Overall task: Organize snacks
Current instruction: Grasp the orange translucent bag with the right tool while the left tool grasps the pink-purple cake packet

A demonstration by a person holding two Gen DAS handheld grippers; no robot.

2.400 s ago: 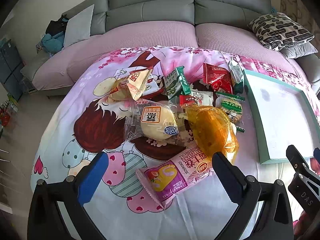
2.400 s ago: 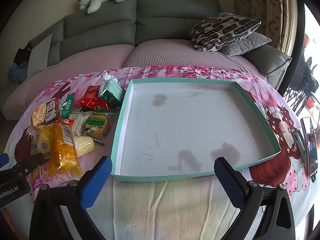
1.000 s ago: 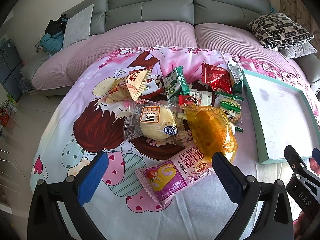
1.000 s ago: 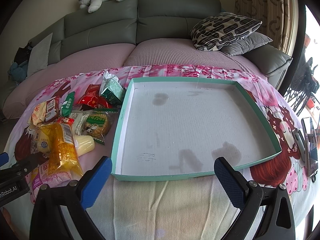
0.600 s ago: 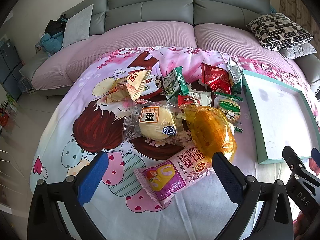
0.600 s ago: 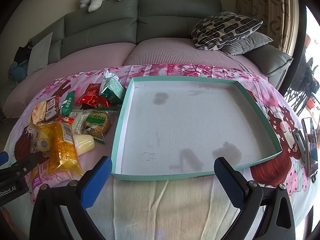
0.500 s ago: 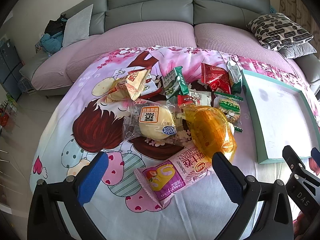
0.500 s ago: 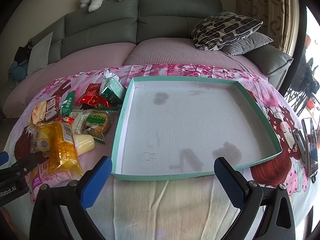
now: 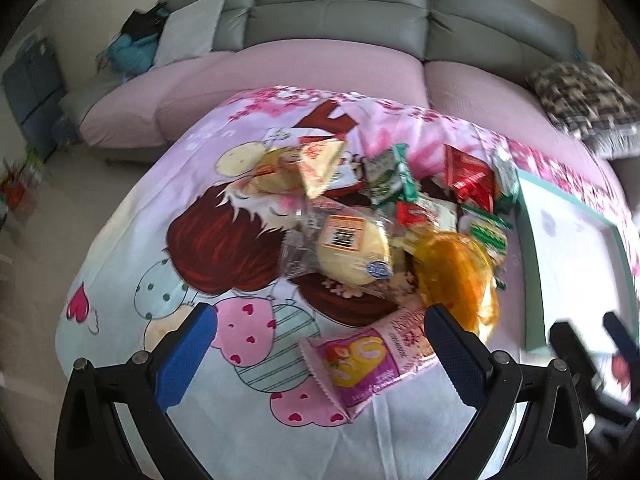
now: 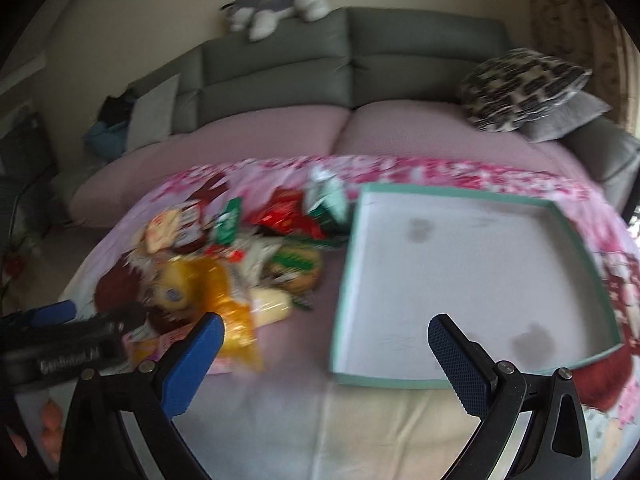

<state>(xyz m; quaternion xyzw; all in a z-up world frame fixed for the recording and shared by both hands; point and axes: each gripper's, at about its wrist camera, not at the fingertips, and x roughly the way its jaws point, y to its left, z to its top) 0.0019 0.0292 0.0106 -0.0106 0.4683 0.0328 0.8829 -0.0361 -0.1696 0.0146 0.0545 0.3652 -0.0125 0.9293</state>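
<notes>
Your left gripper [image 9: 320, 344] was spread wide with nothing in it, hovering right over the pink wafer pack [image 9: 370, 364] at the near edge of the snack pile [image 9: 384, 224]. Right gripper [image 10: 326, 344] was just as wide and empty, sitting low in front of the teal tray [image 10: 346, 280], which lay just right of the pile. The orange bag [image 9: 456, 276] was draped across the wafer pack's far end, and the clear-wrapped bun [image 9: 352, 252] was crammed beside it. Grey sofa [image 10: 344, 72] behind, patterned pillow [image 10: 520, 88] off right.
</notes>
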